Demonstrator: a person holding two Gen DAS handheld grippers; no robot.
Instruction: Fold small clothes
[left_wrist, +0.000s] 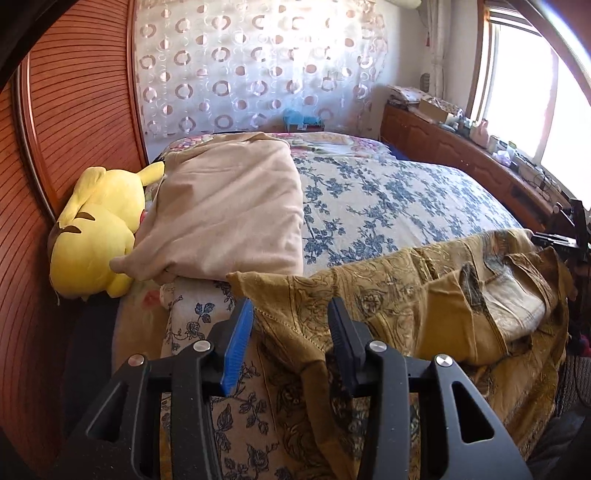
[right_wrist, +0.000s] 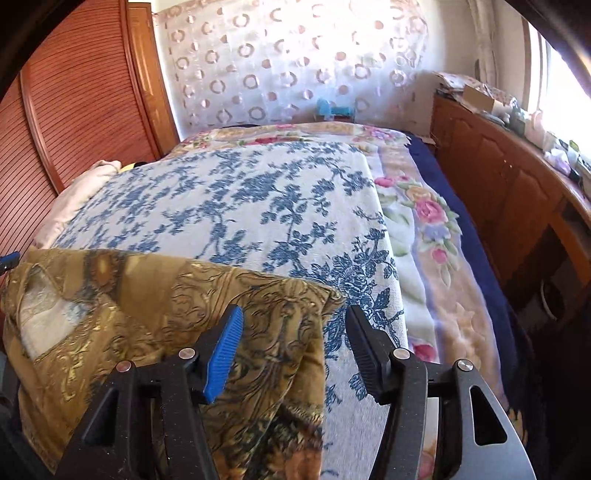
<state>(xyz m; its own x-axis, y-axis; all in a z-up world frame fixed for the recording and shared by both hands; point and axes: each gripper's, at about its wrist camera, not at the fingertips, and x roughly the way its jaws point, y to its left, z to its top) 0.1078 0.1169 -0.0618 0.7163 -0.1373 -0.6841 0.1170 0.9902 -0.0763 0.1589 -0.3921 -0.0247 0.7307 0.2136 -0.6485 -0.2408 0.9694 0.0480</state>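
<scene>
Left wrist view: mustard paisley garment (left_wrist: 406, 291) is seen draped over the near edge of the bed (left_wrist: 388, 195), bunched, one end hanging down the bed's side.
Garment placement: laid across the bed's near edge, probably so the flat blue-floral spread can serve as the folding surface; not yet flattened, no fold made.
Left gripper (left_wrist: 291, 325): jaws parted moderately, garment's hem and corner lying between them; pads not pressed on the cloth, so nothing is held.
Right gripper (right_wrist: 295, 336): jaws set wider, the garment's other end between them near the blue pad; black pad stands clear over the bed's spread; nothing gripped.
Why so held: both grippers are kept at opposite ends of the garment, judged as positioning to take the two ends and spread it out.
Beige blanket (left_wrist: 225, 206): folded on the bed's left side, well clear of the garment.
Yellow plush toy (left_wrist: 92, 229): at the bed's left edge, touching the blanket.
Risk: loose hanging end may slide off the bed.
</scene>
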